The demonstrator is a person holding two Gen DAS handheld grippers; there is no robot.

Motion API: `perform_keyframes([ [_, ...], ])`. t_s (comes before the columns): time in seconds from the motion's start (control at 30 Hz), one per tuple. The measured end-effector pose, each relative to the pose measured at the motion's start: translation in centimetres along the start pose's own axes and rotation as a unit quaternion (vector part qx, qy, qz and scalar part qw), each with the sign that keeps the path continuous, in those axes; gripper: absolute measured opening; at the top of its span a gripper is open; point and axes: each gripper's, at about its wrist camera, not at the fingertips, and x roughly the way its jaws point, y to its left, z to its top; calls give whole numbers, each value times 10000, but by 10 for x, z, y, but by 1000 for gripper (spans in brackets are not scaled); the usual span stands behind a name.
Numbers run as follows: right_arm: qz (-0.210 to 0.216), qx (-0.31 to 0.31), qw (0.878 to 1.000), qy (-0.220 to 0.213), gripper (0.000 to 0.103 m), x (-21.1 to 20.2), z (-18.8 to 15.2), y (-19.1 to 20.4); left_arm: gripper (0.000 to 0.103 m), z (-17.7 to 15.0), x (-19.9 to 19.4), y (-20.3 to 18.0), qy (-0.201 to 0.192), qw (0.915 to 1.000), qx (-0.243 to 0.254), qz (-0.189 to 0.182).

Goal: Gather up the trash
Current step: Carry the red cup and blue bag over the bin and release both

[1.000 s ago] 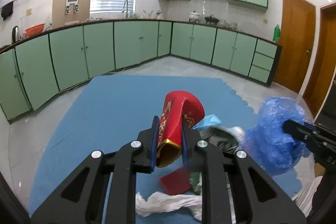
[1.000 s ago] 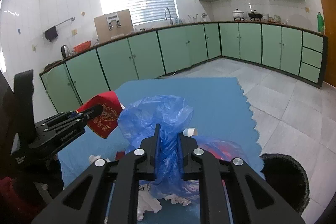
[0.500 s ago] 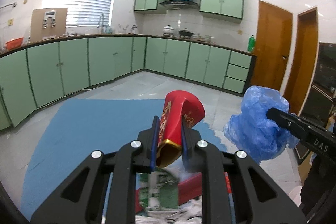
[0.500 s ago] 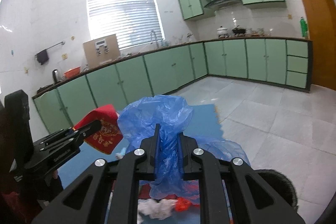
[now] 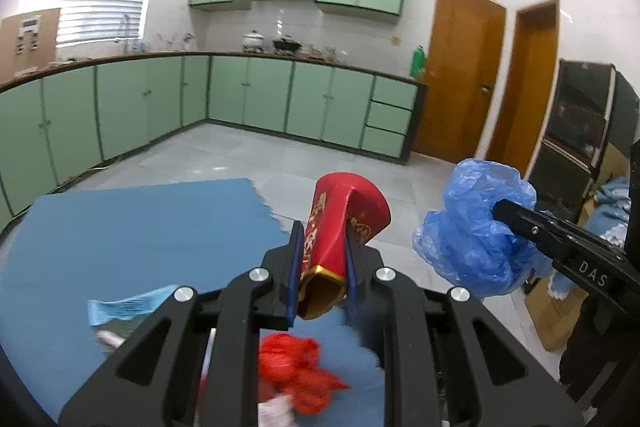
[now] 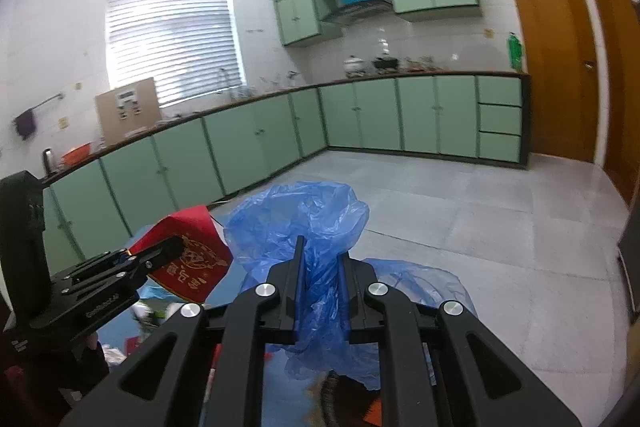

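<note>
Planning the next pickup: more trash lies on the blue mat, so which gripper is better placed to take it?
Neither yet. The left gripper is shut on the red packet; the right gripper is shut on the blue plastic bag. The red scrap lies under the left, which seems nearer.

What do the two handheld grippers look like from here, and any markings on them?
Both are matte black, with angular linkages, triangular cut-outs and silver bolt heads. The left gripper has blue-edged fingers. The right gripper carries white lettering reading "DAS" on its side. No cables show.
</note>
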Motion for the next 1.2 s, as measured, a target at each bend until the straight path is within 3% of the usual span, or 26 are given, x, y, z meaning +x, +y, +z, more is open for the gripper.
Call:
perform_keyframes([
  [0.47, -864, 388, 9944, 459, 14, 28, -32, -107, 17, -40, 102, -79, 610, 9960, 266, -589],
  [0.87, -990, 729, 9855, 1170, 15, 82, -73, -150, 22, -66, 171, -98, 1450, 9869, 306, -631],
  [1.07, -995, 861, 9803, 1473, 26, 102, -86, -165, 27, -70, 178, -92, 1618, 9844, 259, -645],
  [1.2, -1040, 912, 9788, 1508, 49, 103, -89, -166, 35, -69, 176, -91, 1575, 9853, 240, -615],
])
